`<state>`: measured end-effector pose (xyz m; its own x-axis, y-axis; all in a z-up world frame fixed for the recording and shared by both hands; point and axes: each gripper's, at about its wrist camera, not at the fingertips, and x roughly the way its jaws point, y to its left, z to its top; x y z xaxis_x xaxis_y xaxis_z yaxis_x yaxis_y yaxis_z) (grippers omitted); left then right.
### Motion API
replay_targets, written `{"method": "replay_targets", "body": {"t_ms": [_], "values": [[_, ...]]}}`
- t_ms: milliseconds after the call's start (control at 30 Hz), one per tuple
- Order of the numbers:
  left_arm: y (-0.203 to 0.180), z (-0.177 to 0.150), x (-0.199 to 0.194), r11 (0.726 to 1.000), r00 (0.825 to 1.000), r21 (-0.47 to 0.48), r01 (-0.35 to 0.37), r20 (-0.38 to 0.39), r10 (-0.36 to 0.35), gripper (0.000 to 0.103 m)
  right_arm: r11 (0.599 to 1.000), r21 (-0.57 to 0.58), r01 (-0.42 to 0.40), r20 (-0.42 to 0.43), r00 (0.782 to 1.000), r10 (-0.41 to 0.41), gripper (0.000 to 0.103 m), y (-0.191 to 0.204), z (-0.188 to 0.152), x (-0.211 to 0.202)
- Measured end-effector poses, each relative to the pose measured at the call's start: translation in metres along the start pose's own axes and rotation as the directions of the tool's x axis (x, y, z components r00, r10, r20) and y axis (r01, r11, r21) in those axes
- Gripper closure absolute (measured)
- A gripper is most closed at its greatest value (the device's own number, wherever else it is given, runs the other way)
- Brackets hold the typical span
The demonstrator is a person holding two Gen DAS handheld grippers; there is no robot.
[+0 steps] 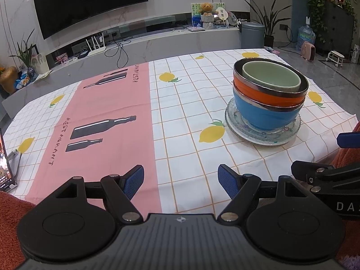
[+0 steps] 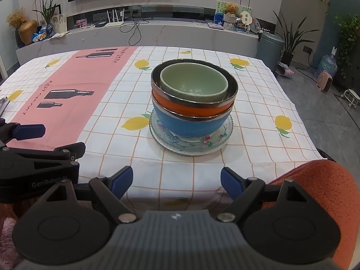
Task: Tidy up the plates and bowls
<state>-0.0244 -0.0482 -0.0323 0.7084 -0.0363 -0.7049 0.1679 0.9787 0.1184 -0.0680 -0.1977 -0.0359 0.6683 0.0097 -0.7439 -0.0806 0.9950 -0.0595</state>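
One stack stands on the lemon-print tablecloth (image 2: 247, 103): a clear patterned glass plate (image 2: 157, 135) on a white plate (image 2: 191, 152), then a blue bowl (image 2: 186, 124), an orange bowl (image 2: 193, 110) and a small green bowl (image 2: 193, 85) nested inside. The left wrist view shows the same stack, with the blue bowl (image 1: 263, 114) and green bowl (image 1: 272, 78) at the right. My left gripper (image 1: 180, 181) is open over the cloth near the front edge, left of the stack. My right gripper (image 2: 176, 181) is open, empty, in front of the stack.
A pink panel (image 1: 108, 121) printed with bottles covers the cloth's left part. A phone on a stand (image 1: 6, 171) sits at the far left edge. An orange fuzzy sleeve (image 2: 315, 191) lies at the near right. Beyond the table are a TV console (image 2: 157, 29) and a bin (image 2: 268, 45).
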Motion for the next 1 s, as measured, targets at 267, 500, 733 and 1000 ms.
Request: {"method": "replay_targets", "body": {"t_ms": [267, 500, 733, 1000], "values": [[0.0001, 0.0002, -0.0013, 1.000, 1.000, 0.004, -0.002, 0.005, 0.002, 0.015, 1.000, -0.002, -0.001, 0.000, 1.000, 0.001, 0.019, 0.0000, -0.0004, -0.0001], [0.0014, 0.0012, -0.0031, 1.000, 1.000, -0.004, -0.002, 0.009, 0.002, 0.015, 1.000, -0.007, -0.003, 0.000, 1.000, 0.003, 0.019, 0.0023, 0.0006, -0.0007], [0.0035, 0.0008, -0.0051, 1.000, 1.000, -0.008, 0.001, 0.013, -0.001, 0.015, 1.000, -0.015, -0.004, 0.000, 1.000, 0.004, 0.019, 0.0059, 0.0009, -0.0015], [0.0049, 0.0009, -0.0066, 1.000, 1.000, -0.009, 0.000, 0.023, 0.000, 0.015, 1.000, -0.015, -0.004, 0.000, 1.000, 0.004, 0.019, 0.0064, 0.0004, -0.0011]]}}
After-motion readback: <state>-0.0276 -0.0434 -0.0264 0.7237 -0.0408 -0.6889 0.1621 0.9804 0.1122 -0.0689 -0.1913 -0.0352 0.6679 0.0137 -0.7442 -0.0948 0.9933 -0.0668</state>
